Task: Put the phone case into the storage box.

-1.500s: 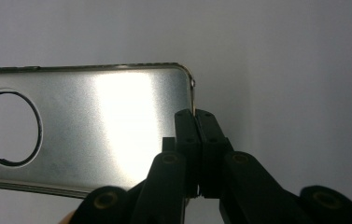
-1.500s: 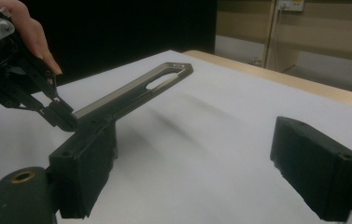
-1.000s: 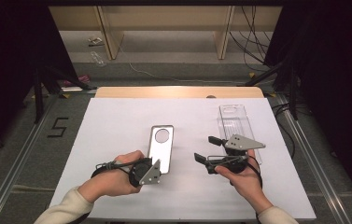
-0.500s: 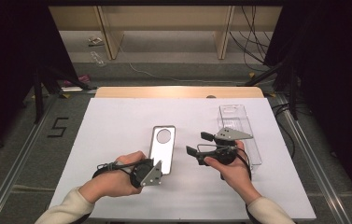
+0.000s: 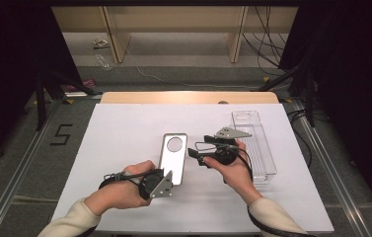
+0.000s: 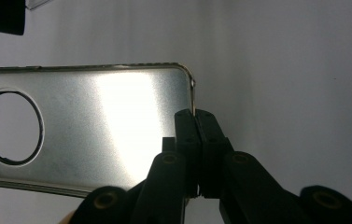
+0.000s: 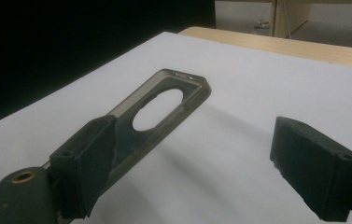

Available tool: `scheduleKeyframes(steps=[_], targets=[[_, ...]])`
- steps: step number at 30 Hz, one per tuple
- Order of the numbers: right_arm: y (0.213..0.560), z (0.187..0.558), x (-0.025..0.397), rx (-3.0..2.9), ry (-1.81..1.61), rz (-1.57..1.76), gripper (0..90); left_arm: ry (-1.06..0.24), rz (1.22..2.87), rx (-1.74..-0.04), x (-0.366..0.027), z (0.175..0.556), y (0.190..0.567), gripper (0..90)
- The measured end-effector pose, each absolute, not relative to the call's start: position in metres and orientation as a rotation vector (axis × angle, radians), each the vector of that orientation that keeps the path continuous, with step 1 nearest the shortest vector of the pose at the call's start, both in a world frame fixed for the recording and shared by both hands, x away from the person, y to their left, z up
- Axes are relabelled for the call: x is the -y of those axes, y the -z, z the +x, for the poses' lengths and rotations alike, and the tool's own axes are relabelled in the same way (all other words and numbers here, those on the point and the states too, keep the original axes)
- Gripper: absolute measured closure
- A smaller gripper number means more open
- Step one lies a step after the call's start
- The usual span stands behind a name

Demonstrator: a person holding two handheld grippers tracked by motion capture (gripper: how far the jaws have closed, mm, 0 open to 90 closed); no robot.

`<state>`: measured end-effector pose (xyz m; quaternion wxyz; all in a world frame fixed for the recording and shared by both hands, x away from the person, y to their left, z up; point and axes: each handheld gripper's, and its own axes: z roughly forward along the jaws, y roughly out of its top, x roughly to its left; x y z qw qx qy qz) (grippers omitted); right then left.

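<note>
High view, lower centre of frame: left tongs (image 5: 166, 178) in the person's left hand (image 5: 119, 190), clenched on the near short edge of the phone case (image 5: 173, 153). The case is silvery, with a round camera hole toward its far end, and lies lengthwise just left of frame centre on the white surface (image 5: 124, 133).

Left gripper view: left tongs (image 6: 195, 116) with jaws pressed together at lower centre, tips pinching the raised rim of the phone case (image 6: 94, 126) at its end edge. The case stretches leftward across the frame; round hole at far left. White surface (image 6: 281, 70) fills the right side.

High view, just right of centre: right tongs (image 5: 197, 150) in the right hand (image 5: 233, 170), released, jaws spread, pointing left toward the right long edge of the case, near its middle. Whether they touch it: cannot tell.

Right gripper view: right tongs (image 7: 201, 163) wide apart, one pad at lower left, the other at lower right. The phone case (image 7: 164, 105) runs from behind the left pad toward upper centre, far end appearing lifted with a shadow beneath.

High view, right of the right hand: clear plastic tray (image 5: 255, 143) lying lengthwise on the surface. Beyond, at the far edge: wooden strip (image 5: 188, 97).
</note>
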<state>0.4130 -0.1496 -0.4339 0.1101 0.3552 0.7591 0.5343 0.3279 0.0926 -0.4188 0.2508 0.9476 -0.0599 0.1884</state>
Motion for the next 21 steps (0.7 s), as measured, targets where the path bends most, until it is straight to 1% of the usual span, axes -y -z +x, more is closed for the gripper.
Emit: scheduleKeyframes(steps=[13, 21], targets=[[0.44, 0.429, 0.138, -2.243, -1.563, 1.095, 16.8, -0.509, 2.584, 0.187, -0.088, 0.326, 0.42, 88.6], [0.442, 0.434, 0.131, -2.262, -1.579, 1.112, 21.0, -0.507, 2.585, 0.197, -0.088, 0.326, 0.42, 88.7]])
